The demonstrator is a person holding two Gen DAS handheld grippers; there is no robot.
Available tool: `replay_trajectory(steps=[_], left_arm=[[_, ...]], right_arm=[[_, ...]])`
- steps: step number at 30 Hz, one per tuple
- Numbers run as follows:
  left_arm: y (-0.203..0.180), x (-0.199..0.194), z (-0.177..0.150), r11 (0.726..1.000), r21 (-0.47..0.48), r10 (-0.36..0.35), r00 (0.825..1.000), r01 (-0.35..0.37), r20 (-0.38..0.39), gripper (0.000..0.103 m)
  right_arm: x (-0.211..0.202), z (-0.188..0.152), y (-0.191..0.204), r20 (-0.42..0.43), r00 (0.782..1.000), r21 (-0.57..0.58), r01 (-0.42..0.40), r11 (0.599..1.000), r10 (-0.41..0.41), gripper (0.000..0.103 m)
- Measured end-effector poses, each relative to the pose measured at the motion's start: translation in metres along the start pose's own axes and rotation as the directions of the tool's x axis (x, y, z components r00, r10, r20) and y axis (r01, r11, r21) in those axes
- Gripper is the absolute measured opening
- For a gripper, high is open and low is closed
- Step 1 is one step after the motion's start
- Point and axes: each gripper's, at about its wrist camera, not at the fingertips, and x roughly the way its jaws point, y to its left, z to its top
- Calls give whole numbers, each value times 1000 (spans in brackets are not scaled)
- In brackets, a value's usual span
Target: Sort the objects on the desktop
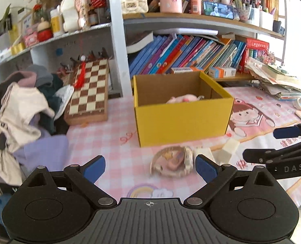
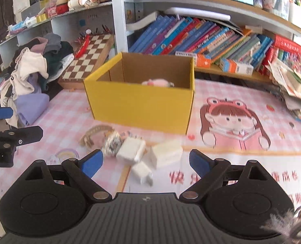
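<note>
While both grippers, left gripper [image 1: 149,167] and right gripper [image 2: 146,162], stand wide and empty, the pale metal-banded wristwatch [image 1: 173,161] and white plug adapters [image 2: 131,149] lie on the bench before the yellow cardboard box [image 1: 183,118], which holds a pink plush toy [image 1: 182,98]. Judged step: picking up; the adapters crowd the watch.

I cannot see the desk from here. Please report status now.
Left gripper open, right gripper open, both empty. Watch and white chargers lie before yellow box. Nothing in the way.
</note>
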Motion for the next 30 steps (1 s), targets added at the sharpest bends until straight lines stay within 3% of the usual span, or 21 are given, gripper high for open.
replay_trajectory(steps=[13,30], left_arm=[[-11,1,-36,1000,8,-3,998,3,-67,97],[-24,7,-60,999,27,-17,990,21,-138,97]], right_arm=[[-6,-39,5,-39,999,15,27,1000,-27,93],[6,-53,20,-113,993,-36,11,999,-15,96]])
